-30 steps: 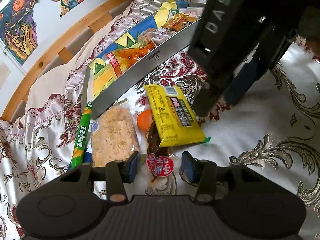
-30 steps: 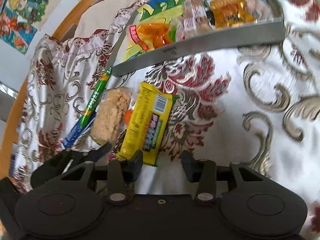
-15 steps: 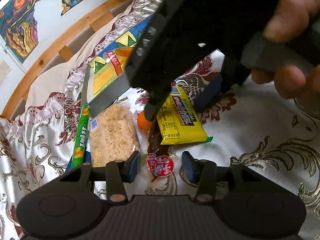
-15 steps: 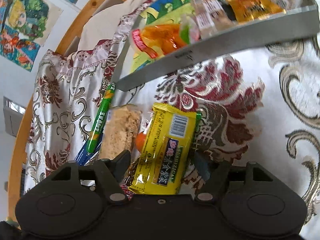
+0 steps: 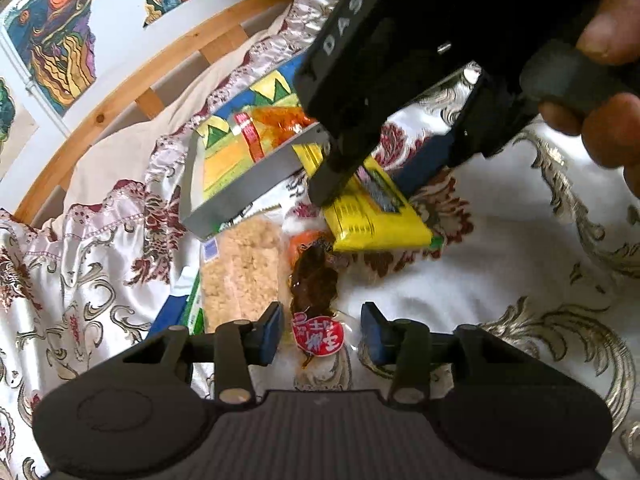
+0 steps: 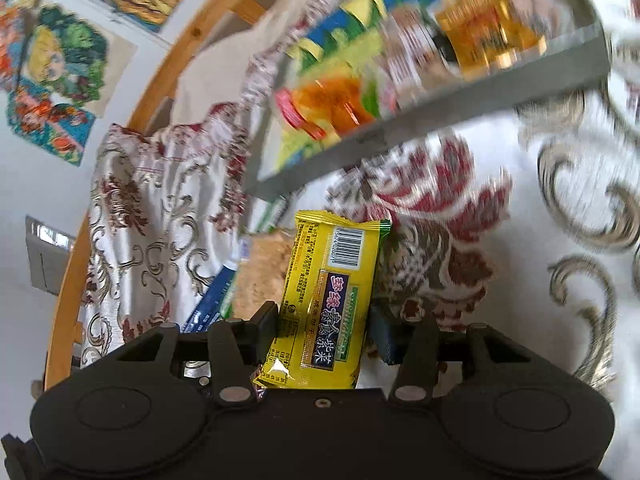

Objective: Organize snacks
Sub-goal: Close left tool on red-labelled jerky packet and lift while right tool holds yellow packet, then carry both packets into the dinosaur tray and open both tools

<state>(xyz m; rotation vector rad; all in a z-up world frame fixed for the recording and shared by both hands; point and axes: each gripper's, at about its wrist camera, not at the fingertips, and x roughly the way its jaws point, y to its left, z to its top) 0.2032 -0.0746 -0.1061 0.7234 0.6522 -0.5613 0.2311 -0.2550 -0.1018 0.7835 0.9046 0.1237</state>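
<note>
A yellow snack packet (image 6: 332, 280) stands lengthwise between the pads of my right gripper (image 6: 324, 326), whose jaws are closing and press on its sides. In the left wrist view the right gripper (image 5: 376, 178) holds that yellow packet (image 5: 376, 224) just in front of the grey tray (image 5: 248, 188). My left gripper (image 5: 320, 334) hovers low over a clear packet of dark snack with a red label (image 5: 316, 280). Its jaws are closing, the label lies between the pads, and neither pad touches it.
The grey tray (image 6: 440, 120) holds several colourful packets on the patterned cloth. Left of the red-labelled packet lie a rice cracker packet (image 5: 240, 272) and a green stick (image 5: 196, 308). A person's hand (image 5: 600, 120) grips the right tool. A wooden rail (image 5: 120, 96) runs behind.
My right gripper came down over the yellow packet, closed on it and raised its far end. My left gripper stayed over the red-labelled packet, its jaws a little narrower.
</note>
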